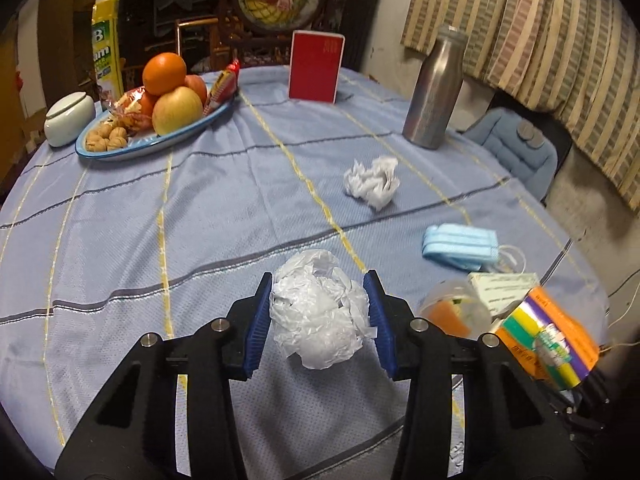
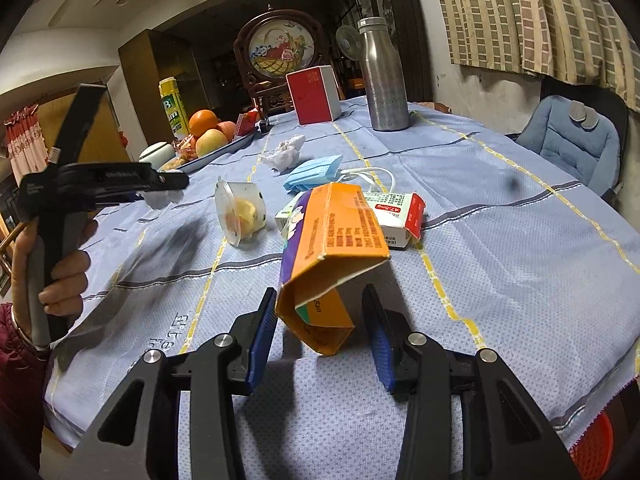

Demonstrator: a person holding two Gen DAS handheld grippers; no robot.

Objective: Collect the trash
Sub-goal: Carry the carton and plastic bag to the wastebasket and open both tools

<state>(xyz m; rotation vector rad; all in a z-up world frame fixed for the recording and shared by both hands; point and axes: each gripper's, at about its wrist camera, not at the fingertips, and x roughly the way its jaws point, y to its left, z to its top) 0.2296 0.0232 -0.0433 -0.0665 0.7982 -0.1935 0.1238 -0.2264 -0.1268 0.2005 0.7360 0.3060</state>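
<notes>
Left gripper [image 1: 318, 312] clamps one crumpled plastic wad [image 1: 318, 312] above the tablecloth [image 1: 200, 220]. Right gripper [image 2: 320, 320] pinches one orange carton [image 2: 332, 256]. Oval dish [image 1: 160, 142] holds fruit and walnuts; clear cup [image 2: 239, 212] holds yellowish scraps. One paper ball [image 1: 372, 182], one mask [image 1: 460, 246] lie loose.

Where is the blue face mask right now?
The blue face mask lies on the tablecloth, right of centre in the left wrist view, between the crumpled tissue and the small white box.
</notes>
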